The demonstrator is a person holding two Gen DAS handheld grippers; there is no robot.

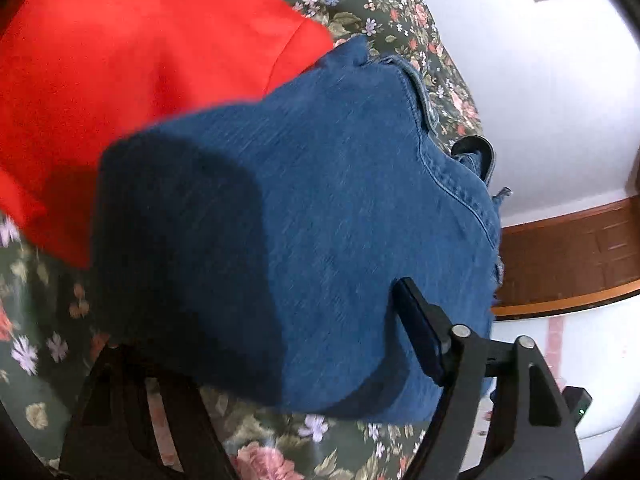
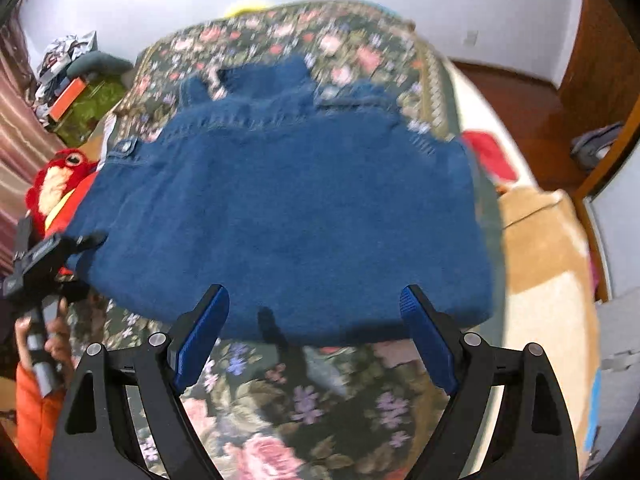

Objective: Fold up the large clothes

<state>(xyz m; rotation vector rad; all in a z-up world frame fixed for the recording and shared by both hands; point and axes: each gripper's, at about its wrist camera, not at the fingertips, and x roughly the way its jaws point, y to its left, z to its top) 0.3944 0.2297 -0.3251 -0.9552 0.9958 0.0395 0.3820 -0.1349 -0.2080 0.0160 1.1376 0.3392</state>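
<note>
A blue denim garment (image 2: 288, 200) lies spread on the floral bedspread (image 2: 320, 408), collar end far, a straight folded edge near. My right gripper (image 2: 314, 296) hovers open over that near edge, blue pads (image 2: 200, 344) wide apart with nothing held. In the left wrist view the denim garment (image 1: 320, 200) fills the middle. My left gripper (image 1: 260, 320) straddles a thick folded corner of it; the right finger (image 1: 420, 332) sits beside the cloth and the left fingertip is hidden under the fold. From the right wrist view, the left gripper (image 2: 80, 246) is at the denim's near left corner.
A red cloth (image 1: 140, 60) lies beside the denim. A red plush toy (image 2: 60, 184) sits at the bed's left side. A hand (image 2: 56, 344) and orange sleeve (image 2: 36, 412) hold the left tool. A tan blanket (image 2: 540, 248) lies right; clutter (image 2: 72, 80) is piled far left.
</note>
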